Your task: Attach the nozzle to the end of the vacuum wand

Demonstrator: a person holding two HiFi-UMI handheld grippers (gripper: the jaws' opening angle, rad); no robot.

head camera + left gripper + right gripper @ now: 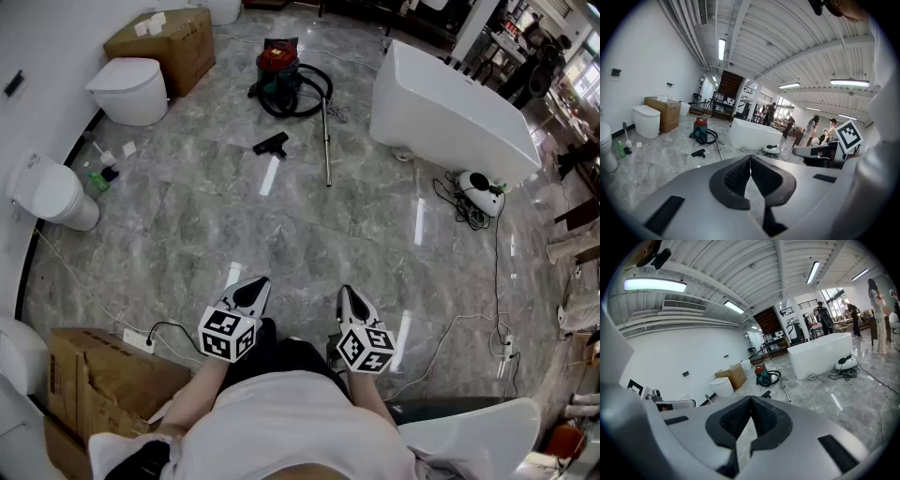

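Black nozzle (271, 143) lies on the floor (187, 225) near the silver wand (326, 141), not touching it. My left claw (255, 284) and right claw (346, 292) are both pressed together, empty.

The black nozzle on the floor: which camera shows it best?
Head view: the nozzle shows whole from above, beside the wand. Left gripper view shows it tiny; right gripper view, partly behind the right tongs.

Two claws, left claw (255, 284) and right claw (346, 291), one vacuum cleaner (279, 62), one wand (326, 141), one nozzle (271, 143), one bathtub (450, 108), two cardboard boxes (173, 42) (94, 375).
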